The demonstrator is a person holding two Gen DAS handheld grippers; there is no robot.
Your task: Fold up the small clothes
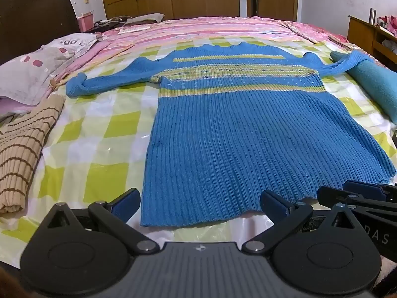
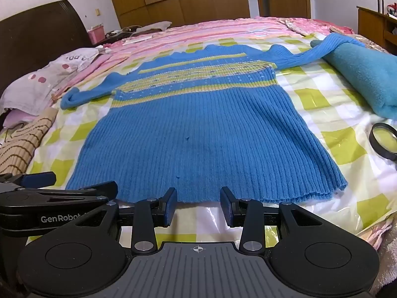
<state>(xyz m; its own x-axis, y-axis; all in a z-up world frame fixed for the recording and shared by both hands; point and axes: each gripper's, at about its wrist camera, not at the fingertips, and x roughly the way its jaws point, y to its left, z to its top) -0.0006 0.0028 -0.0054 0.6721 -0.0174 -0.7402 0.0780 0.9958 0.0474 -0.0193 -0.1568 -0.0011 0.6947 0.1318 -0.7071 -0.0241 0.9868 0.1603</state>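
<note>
Left wrist view: blue sweater (image 1: 223, 124) lies flat mid-frame on the bed (image 1: 99, 129); left gripper (image 1: 199, 204), spread wide, empty, at its hem.

Right wrist view: right gripper (image 2: 198, 204) released, hem just ahead. Folding not begun; next, judged, grasp the hem.

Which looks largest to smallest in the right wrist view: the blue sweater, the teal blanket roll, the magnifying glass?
1. blue sweater
2. teal blanket roll, though cut by the frame edge
3. magnifying glass, also partly cut off, yet clearly smallest
</note>
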